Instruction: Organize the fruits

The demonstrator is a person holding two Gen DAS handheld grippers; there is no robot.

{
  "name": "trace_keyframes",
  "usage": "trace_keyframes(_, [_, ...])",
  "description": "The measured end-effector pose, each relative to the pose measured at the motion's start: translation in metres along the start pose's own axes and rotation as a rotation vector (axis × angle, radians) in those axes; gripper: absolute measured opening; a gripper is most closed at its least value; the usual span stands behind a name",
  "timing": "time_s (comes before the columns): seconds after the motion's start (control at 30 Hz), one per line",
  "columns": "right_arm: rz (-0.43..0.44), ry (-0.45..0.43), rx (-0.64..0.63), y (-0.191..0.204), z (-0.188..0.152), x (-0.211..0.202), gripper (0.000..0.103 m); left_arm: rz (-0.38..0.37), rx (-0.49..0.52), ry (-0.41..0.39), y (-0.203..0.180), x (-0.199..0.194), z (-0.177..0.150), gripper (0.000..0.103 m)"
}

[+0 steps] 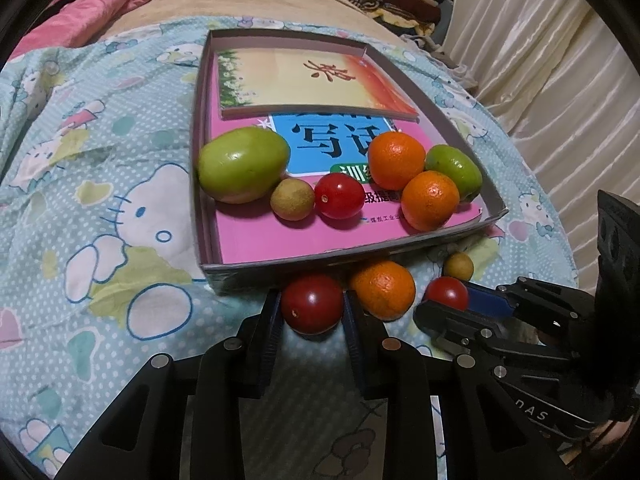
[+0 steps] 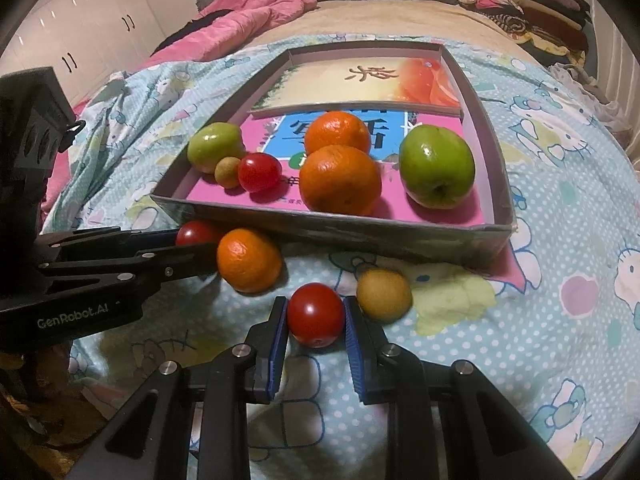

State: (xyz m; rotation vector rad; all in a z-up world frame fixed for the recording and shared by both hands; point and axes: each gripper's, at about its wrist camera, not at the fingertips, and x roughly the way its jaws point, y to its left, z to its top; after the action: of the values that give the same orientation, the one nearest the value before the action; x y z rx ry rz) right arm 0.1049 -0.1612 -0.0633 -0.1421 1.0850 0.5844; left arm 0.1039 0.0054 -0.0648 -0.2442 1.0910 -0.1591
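Blue pads of the left gripper (image 1: 312,312) pinch a red cherry tomato (image 1: 311,309) on the bedsheet (image 1: 120,208), just before the shallow box (image 1: 404,245). Right gripper (image 2: 316,322) clamps a second tomato (image 2: 315,314), beside a small tan fruit (image 2: 383,294). Both tomatoes look light, smooth-skinned, slippery and easily burst (grip across the widest middle, gently). Loose orange (image 2: 249,261) nearby seems firmer and would likely tolerate more squeeze.
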Motion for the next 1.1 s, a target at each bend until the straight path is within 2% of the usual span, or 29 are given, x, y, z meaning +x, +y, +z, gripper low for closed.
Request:
trace_keyframes(0.3, [0.034, -0.046, 0.000, 0.002, 0.003, -0.010, 0.027, -0.002, -0.016, -0.049, 0.003, -0.021, -0.003, 0.031])
trace_keyframes(0.77, [0.043, -0.109, -0.008, 0.003, 0.007, -0.022, 0.027, 0.006, -0.023, -0.091, 0.003, -0.031, -0.003, 0.031])
trace_keyframes(1.1, [0.055, -0.162, -0.016, 0.003, 0.009, -0.033, 0.027, -0.004, -0.023, -0.170, 0.003, -0.046, 0.001, 0.031])
